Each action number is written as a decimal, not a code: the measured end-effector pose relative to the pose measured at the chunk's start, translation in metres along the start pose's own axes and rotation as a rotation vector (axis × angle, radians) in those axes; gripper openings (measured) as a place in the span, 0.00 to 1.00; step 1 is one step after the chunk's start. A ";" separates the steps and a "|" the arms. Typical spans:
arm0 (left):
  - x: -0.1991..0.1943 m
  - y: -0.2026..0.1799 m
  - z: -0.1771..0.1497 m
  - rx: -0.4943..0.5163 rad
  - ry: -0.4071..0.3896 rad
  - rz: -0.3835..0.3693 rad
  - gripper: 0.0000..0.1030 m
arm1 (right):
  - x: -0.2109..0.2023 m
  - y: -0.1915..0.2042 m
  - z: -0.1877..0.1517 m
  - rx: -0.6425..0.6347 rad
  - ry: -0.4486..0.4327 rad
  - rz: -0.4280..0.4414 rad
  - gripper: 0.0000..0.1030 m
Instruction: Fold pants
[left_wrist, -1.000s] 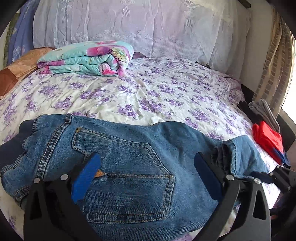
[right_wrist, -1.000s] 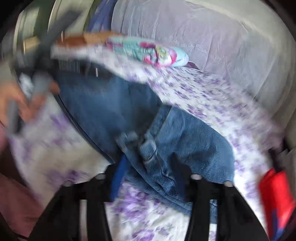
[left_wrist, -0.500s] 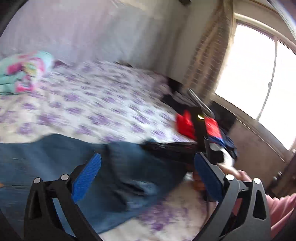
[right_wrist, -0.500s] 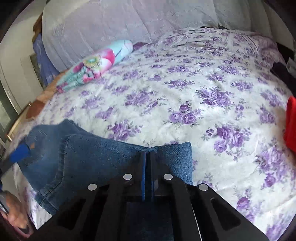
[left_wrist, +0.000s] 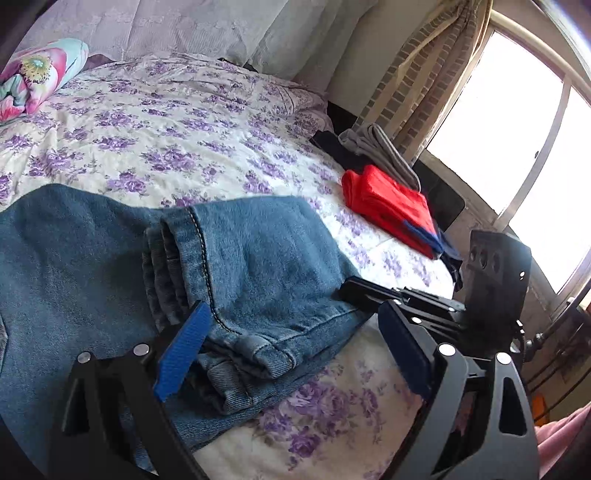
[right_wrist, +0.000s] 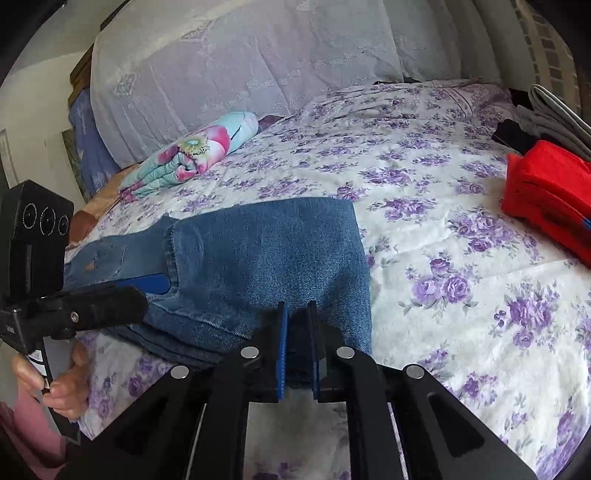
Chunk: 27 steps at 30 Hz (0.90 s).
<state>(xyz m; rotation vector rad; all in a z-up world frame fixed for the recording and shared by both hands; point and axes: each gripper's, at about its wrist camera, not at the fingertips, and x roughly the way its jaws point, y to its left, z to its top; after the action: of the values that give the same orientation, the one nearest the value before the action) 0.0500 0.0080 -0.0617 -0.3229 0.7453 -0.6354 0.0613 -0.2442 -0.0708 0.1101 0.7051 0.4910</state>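
Blue denim pants (left_wrist: 258, 266) lie folded on the floral bedsheet (left_wrist: 192, 122), with the leg ends laid over the seat part. They also show in the right wrist view (right_wrist: 266, 254). My left gripper (left_wrist: 291, 347) is open and empty, its blue pads straddling the folded hem at the near edge. It also shows in the right wrist view (right_wrist: 122, 291), lying on the denim. My right gripper (right_wrist: 297, 343) is shut on the near edge of the folded pants, and it shows in the left wrist view (left_wrist: 369, 291) at the fold's right corner.
A folded red garment (left_wrist: 391, 206) and grey and black clothes (left_wrist: 376, 147) lie at the bed's right edge by the window. A rolled floral blanket (right_wrist: 195, 155) lies at the far left near the lace-covered headboard (right_wrist: 258, 59).
The left gripper swung right from the back pocket to the folded leg ends. The right gripper closed on the fold's edge and stays shut there.
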 end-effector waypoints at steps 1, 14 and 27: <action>-0.006 0.000 0.006 -0.004 -0.022 -0.014 0.87 | 0.002 -0.001 -0.001 0.011 -0.001 0.010 0.17; 0.030 0.035 0.037 -0.086 0.046 0.052 0.80 | -0.002 0.009 -0.006 -0.037 -0.028 -0.035 0.17; 0.032 0.068 0.033 -0.190 0.067 0.139 0.83 | 0.014 0.075 -0.024 -0.091 0.006 0.162 0.20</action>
<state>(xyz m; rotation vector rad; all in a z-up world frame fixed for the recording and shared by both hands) 0.1201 0.0422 -0.0883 -0.4221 0.8870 -0.4466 0.0251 -0.1728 -0.0780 0.0806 0.6813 0.6784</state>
